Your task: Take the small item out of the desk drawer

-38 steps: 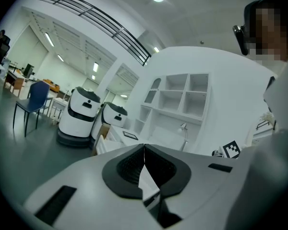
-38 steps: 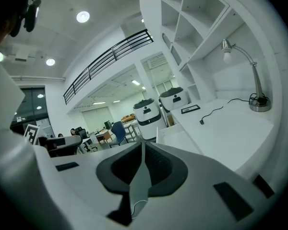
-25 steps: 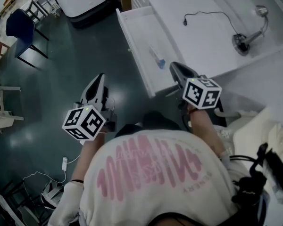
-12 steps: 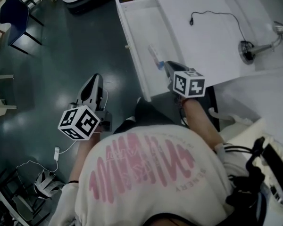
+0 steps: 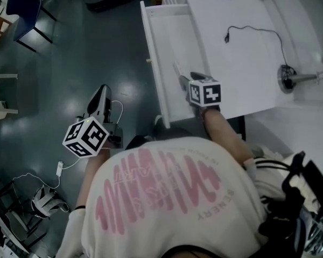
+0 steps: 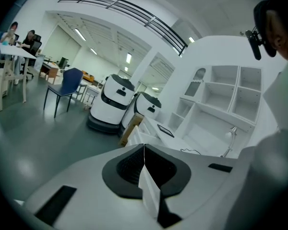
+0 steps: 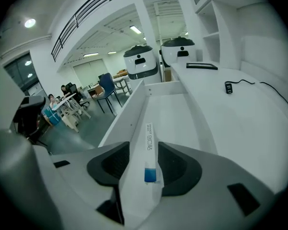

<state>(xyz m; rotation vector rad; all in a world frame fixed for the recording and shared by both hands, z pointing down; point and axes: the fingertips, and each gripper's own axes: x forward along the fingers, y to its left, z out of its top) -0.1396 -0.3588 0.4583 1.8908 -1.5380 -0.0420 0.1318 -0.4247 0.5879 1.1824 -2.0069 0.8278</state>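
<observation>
The person wears a white short-sleeved T-shirt [image 5: 226, 198]. Its back carries a pink-red brush-stroke print [image 5: 151, 190] above one line of small lettering. The left gripper [image 5: 102, 89] and the right gripper [image 5: 184, 79] have light moulded housings with black sections. A black recess [image 6: 129, 169] surrounds the jaw roots. Each unit carries a white cube with black square markers: left cube [image 5: 86, 137], right cube [image 5: 205, 92]. A thin white cable [image 5: 120, 109] loops off the left gripper.

site: robotics lab | cues: parked white robots [image 6: 113, 104], desk [image 5: 231, 47], blue chair [image 6: 67, 85]
</observation>
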